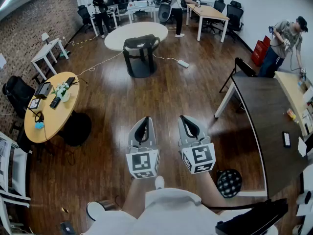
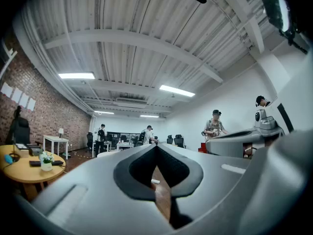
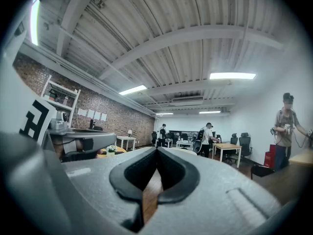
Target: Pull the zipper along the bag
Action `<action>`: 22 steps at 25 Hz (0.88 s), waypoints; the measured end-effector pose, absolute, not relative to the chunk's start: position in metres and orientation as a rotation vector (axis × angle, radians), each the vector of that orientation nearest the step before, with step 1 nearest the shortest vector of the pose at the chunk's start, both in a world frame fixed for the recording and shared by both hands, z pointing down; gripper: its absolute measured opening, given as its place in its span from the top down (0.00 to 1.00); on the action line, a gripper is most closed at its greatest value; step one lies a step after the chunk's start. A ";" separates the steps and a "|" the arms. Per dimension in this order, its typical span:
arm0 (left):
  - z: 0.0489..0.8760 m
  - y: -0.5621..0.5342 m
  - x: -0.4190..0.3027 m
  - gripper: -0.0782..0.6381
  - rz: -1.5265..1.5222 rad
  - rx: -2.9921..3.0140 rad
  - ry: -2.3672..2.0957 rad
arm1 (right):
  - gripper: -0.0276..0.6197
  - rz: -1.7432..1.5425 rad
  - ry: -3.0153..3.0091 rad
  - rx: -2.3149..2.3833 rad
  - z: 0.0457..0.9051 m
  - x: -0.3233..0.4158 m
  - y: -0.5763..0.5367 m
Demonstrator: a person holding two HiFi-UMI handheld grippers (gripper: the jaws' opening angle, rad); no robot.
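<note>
Zipping is not yet starting.
We are holding the left gripper (image 1: 145, 120) and right gripper (image 1: 183, 119) pressed together, pinching nothing; the bag (image 1: 140, 50) is sitting far ahead by the table (image 1: 132, 33), zipper untouched.

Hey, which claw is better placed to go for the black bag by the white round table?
Left, marginally. The left claw lines up almost straight with the bag at the white table; the right claw sits off to the side. Both are shut, empty and far from it.
</note>
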State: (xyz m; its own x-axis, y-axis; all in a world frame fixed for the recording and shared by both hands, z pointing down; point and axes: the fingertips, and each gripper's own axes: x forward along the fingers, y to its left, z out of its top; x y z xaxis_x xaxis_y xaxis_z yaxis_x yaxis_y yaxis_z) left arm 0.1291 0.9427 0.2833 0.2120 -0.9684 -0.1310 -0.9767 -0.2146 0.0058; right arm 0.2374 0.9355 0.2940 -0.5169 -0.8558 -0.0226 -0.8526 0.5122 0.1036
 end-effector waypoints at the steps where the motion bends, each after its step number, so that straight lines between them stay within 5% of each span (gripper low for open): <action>1: 0.283 0.931 0.122 0.87 0.160 -2.390 1.917 | 0.98 -0.160 -2.706 1.524 0.293 0.228 0.925; 22: 0.313 0.617 0.055 0.87 0.087 -2.435 1.899 | 0.98 -0.142 -2.753 1.454 0.309 0.148 0.601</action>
